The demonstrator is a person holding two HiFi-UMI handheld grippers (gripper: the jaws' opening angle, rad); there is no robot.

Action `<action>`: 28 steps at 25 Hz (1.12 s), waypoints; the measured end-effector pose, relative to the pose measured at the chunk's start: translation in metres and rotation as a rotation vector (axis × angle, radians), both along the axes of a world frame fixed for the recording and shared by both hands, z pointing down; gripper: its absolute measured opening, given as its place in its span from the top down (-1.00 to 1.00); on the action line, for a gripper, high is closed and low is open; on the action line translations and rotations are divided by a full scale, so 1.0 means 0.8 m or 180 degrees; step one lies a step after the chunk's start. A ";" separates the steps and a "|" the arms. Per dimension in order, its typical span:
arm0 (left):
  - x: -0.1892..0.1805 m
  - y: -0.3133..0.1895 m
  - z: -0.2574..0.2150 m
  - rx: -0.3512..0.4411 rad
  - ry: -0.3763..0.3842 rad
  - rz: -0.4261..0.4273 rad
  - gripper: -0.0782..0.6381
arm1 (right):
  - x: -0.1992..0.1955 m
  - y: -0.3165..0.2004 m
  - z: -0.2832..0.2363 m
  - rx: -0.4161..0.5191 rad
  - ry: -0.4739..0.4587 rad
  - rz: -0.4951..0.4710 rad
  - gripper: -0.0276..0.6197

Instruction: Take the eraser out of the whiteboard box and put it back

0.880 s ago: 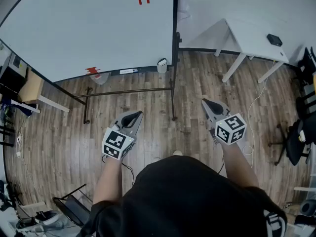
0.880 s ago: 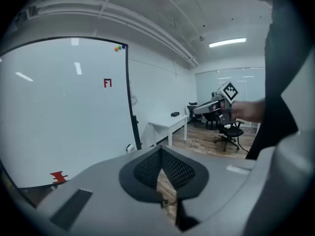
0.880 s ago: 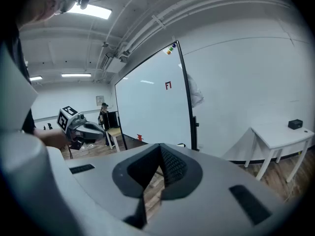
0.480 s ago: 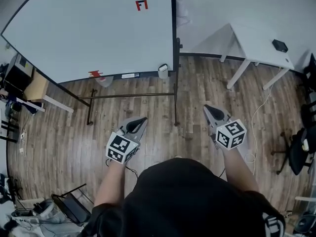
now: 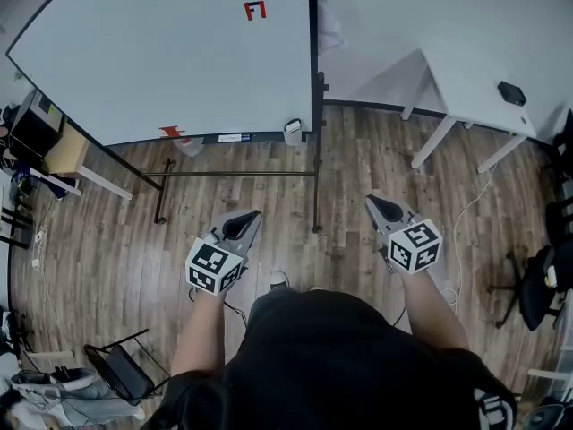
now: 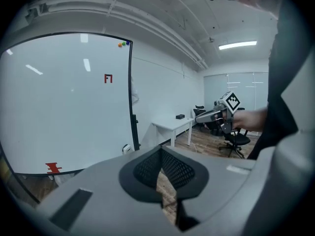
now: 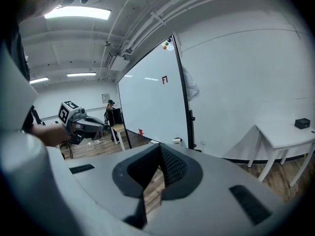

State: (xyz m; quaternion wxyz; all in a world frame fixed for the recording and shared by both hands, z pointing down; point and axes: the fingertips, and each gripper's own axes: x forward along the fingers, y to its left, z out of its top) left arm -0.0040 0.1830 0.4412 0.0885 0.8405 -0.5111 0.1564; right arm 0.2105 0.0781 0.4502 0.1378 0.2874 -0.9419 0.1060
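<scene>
Because both tools hang well short of the whiteboard, the approach holds the risk

The whiteboard (image 5: 179,52) stands well apart from the person, with its stand's cross bar (image 5: 233,172) between them: a careless step could catch the bar and jolt the board. The left tool (image 5: 240,225) and right tool (image 5: 380,207) both have jaws together, holding nothing. If they arrive unopened, they would likely knock the small white box (image 5: 293,131) at the board's lower corner. The eraser, probably inside, is not visible
</scene>
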 end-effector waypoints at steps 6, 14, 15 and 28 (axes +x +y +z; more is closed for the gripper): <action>0.002 -0.005 0.008 -0.0016 0.0046 0.0045 0.75 | -0.005 -0.006 0.008 0.0010 0.0024 -0.0005 0.93; -0.014 -0.025 0.024 -0.0056 0.0110 0.0146 0.75 | -0.024 -0.023 0.022 -0.0044 0.0111 0.0033 0.93; -0.016 -0.029 0.024 -0.0058 0.0108 0.0168 0.75 | -0.027 -0.026 0.022 -0.0049 0.0123 0.0037 0.93; -0.058 -0.083 0.044 -0.0171 0.0137 0.0346 0.75 | -0.076 -0.066 0.045 -0.0190 0.0252 0.0100 0.93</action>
